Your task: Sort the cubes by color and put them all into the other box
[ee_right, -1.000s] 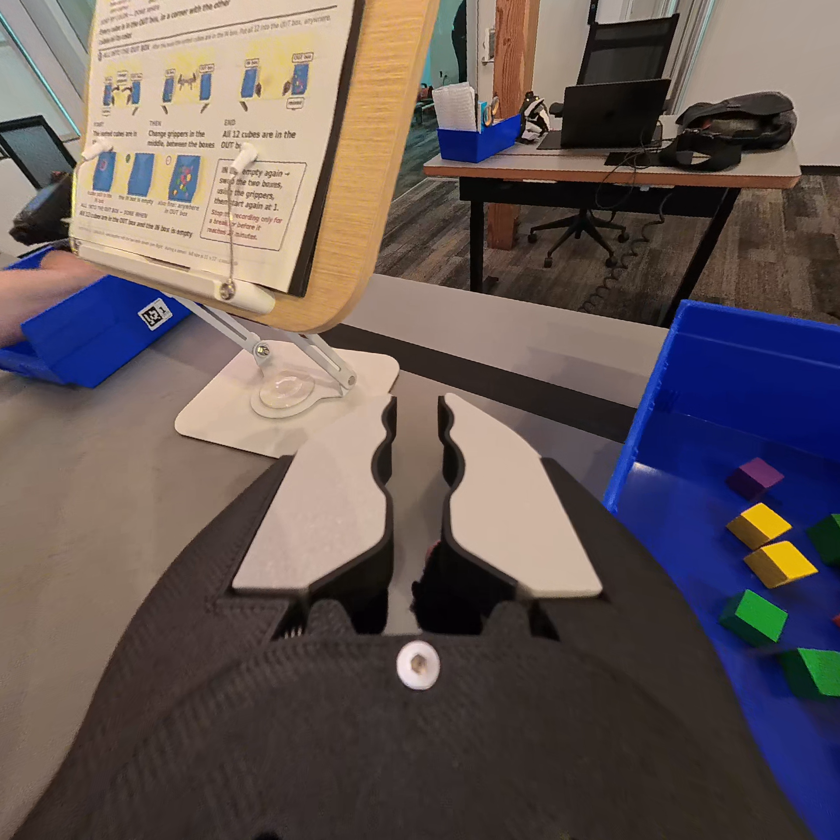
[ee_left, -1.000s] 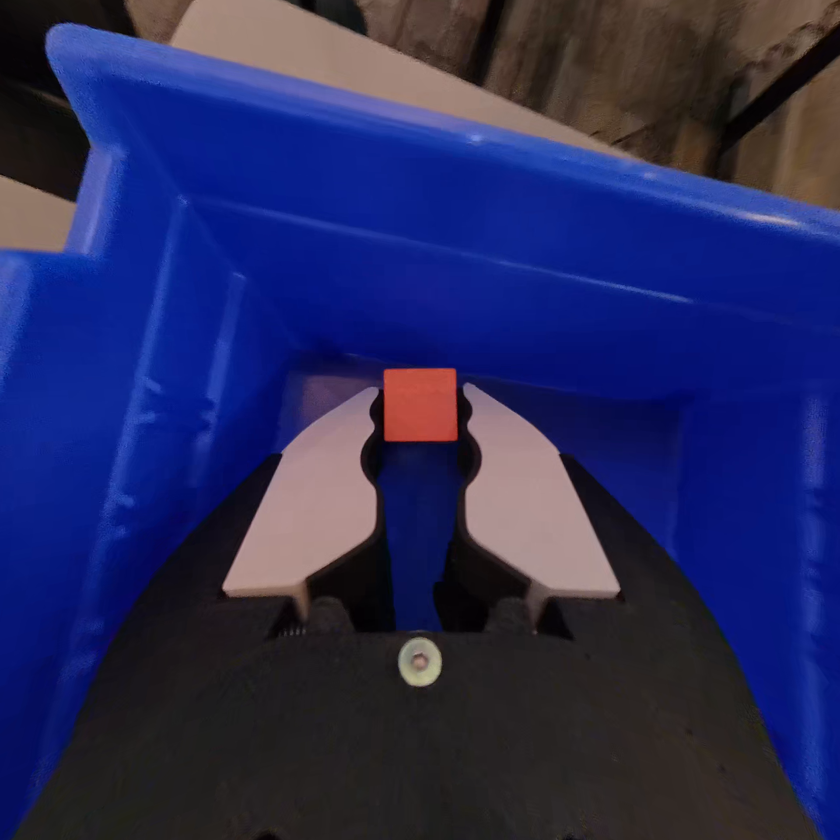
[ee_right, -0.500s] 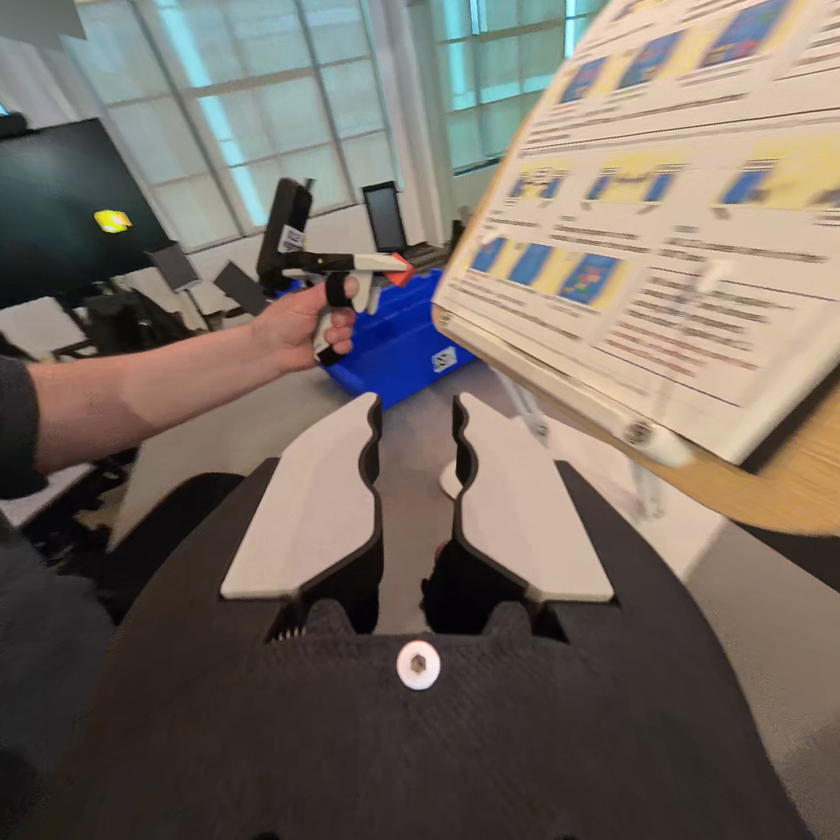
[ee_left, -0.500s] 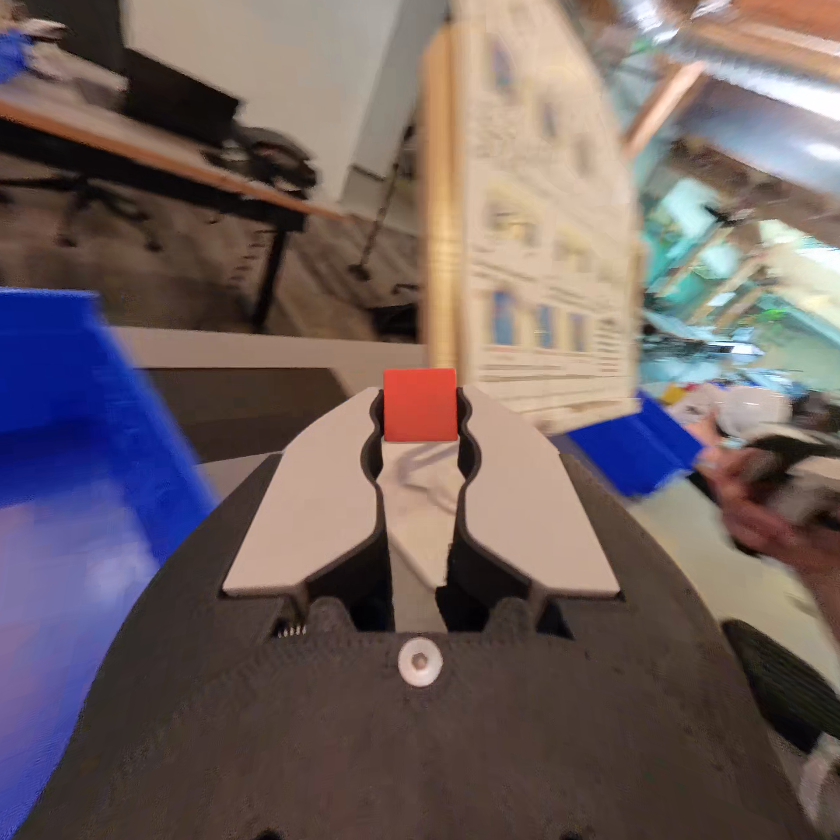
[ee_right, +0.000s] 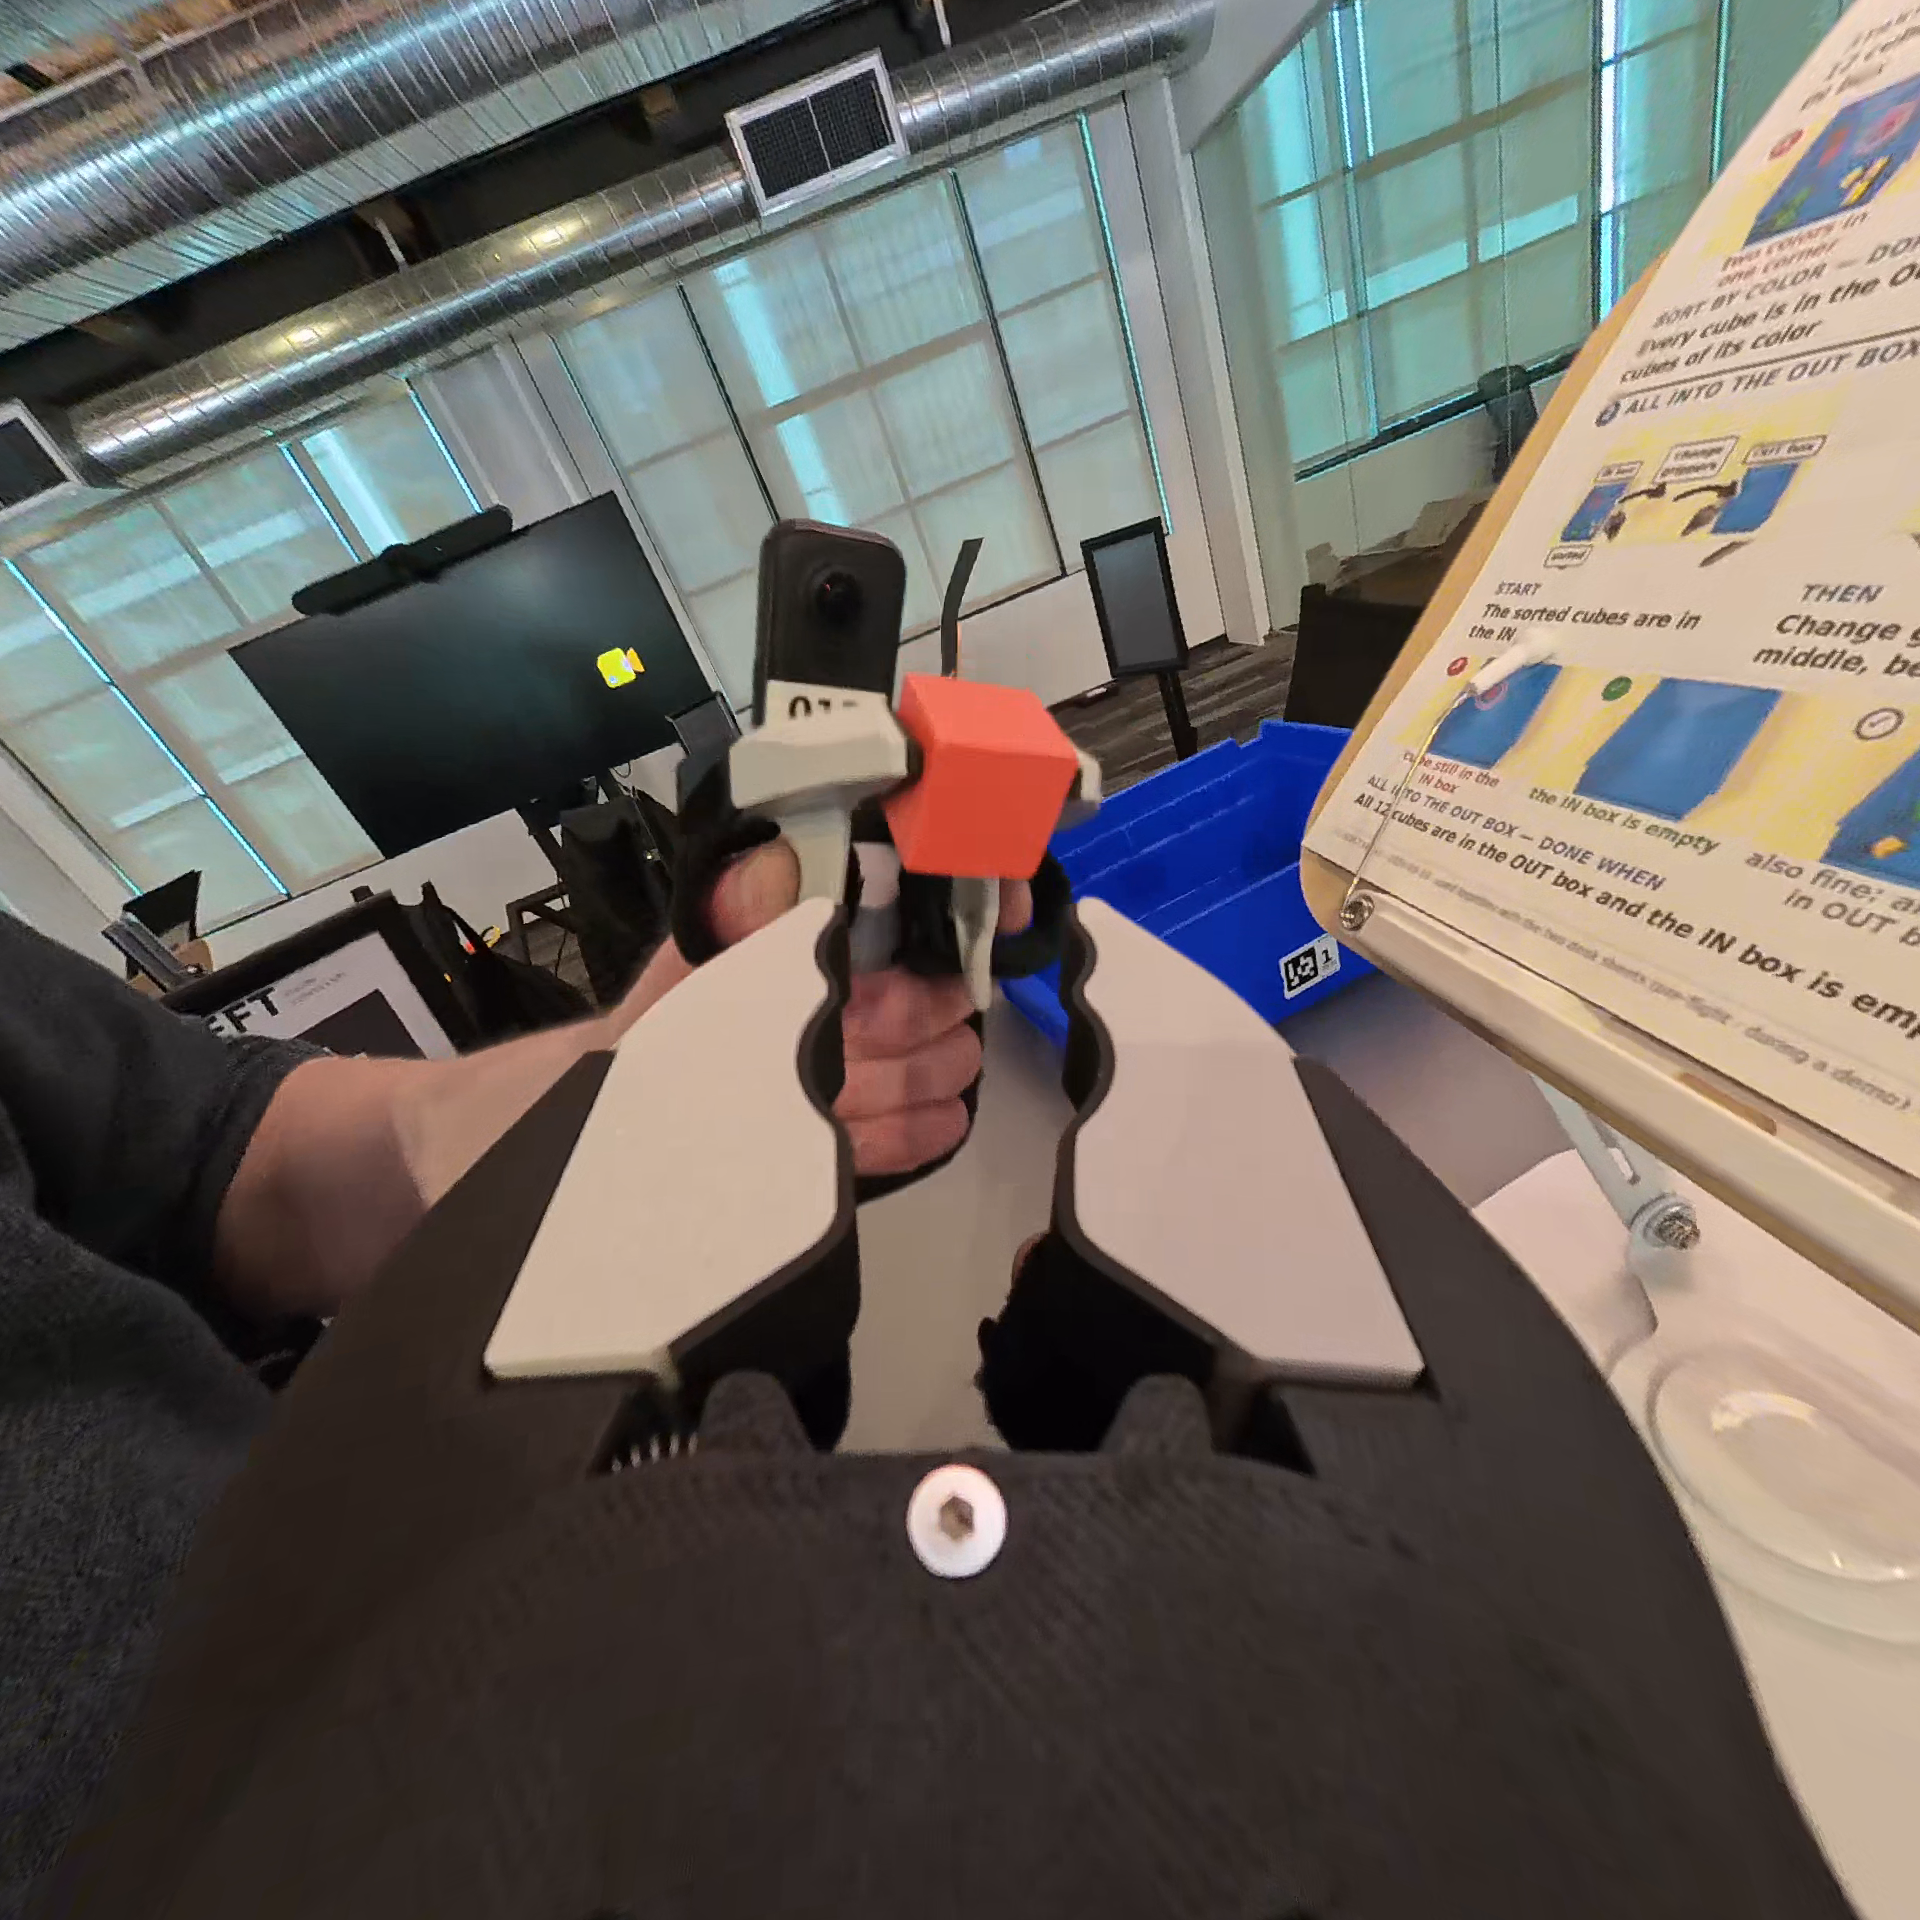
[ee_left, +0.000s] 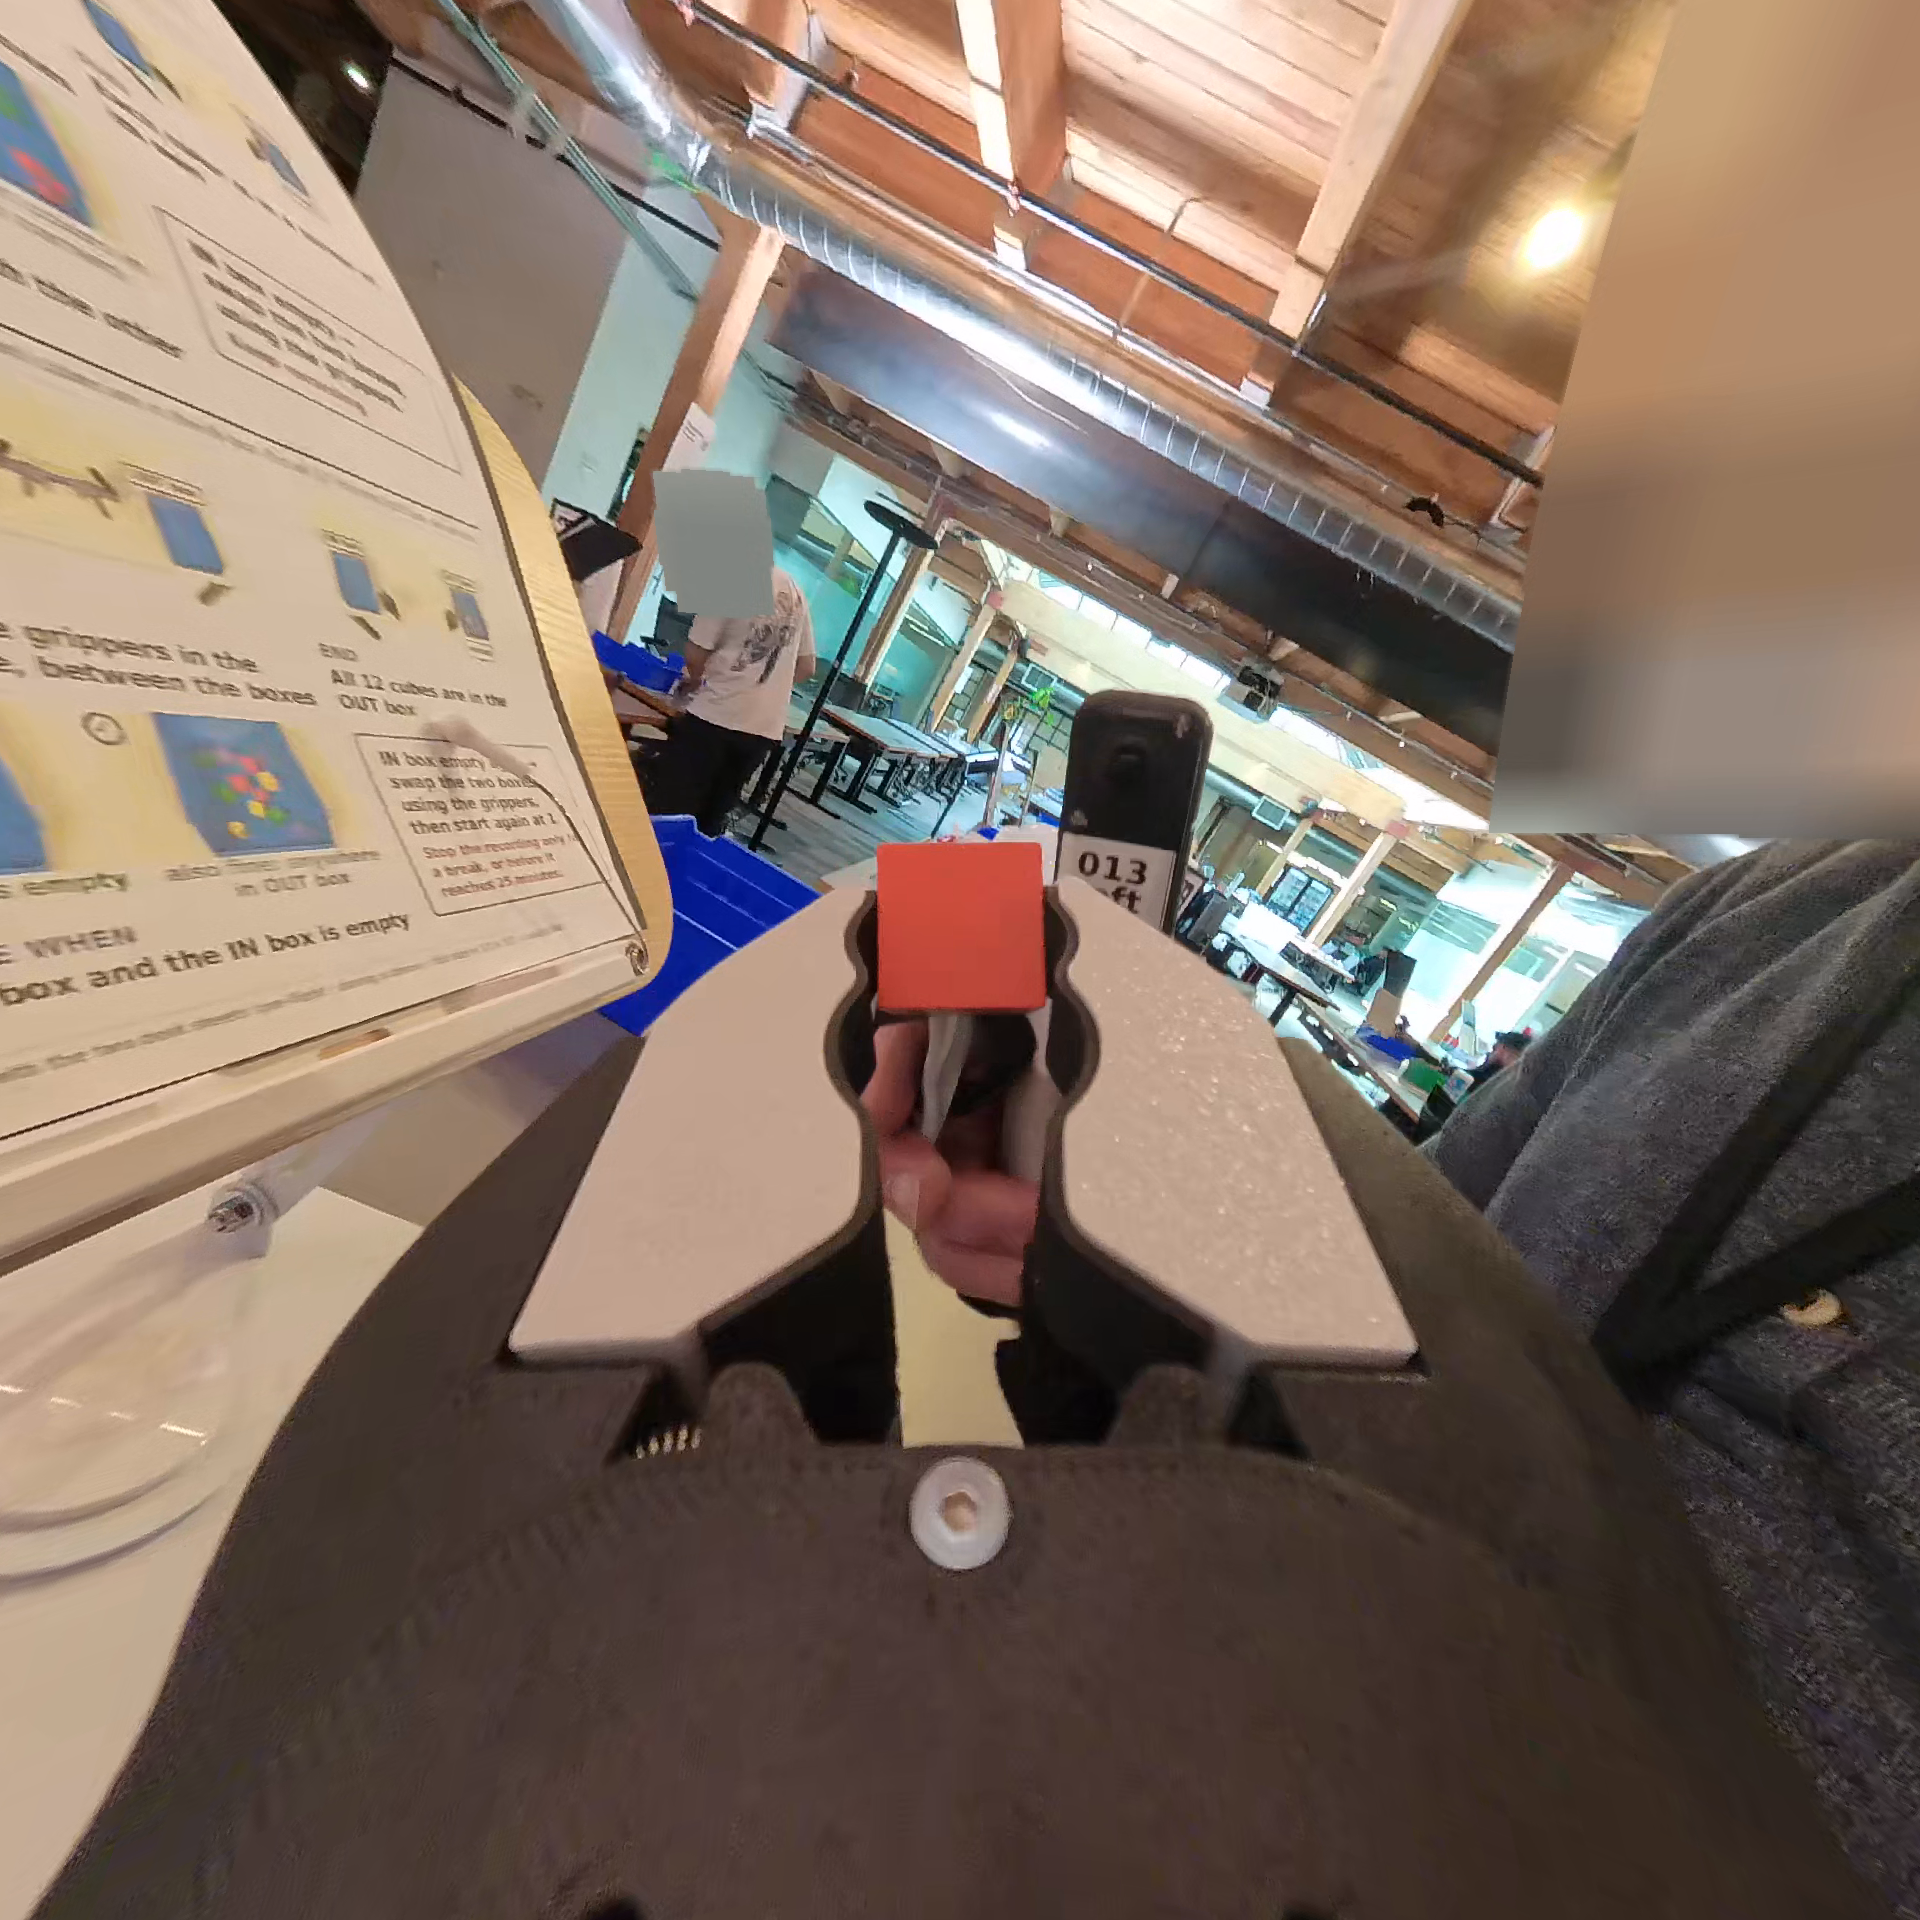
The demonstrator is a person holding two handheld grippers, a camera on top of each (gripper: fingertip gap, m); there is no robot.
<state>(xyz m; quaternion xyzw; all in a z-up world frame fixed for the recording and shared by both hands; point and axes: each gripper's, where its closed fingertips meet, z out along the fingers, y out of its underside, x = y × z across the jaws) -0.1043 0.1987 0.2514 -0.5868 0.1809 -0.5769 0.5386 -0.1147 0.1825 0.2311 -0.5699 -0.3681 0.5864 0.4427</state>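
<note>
My left gripper (ee_left: 958,940) is shut on a red cube (ee_left: 958,925) and holds it up in the air, with both pads pressed on the cube's sides. The right wrist view shows the same cube (ee_right: 982,790) clamped between the left gripper's grey fingers (ee_right: 810,764), just beyond my right fingertips. My right gripper (ee_right: 951,971) is open and empty and points at the cube. It stands a little short of the cube and does not touch it. In the left wrist view, the right gripper's black camera (ee_left: 1138,810) and the hand holding it (ee_left: 961,1195) show behind the cube.
A blue box (ee_right: 1226,862) stands on the grey table behind the cube and also shows in the left wrist view (ee_left: 717,894). An instruction board on a white stand (ee_right: 1662,675) is close on the right, and on the left in the left wrist view (ee_left: 260,623). A person (ee_left: 743,665) stands far off.
My left gripper lifted the red cube out of the blue box and swung round to face the right gripper. My right gripper turned left toward it and its jaws opened wider.
</note>
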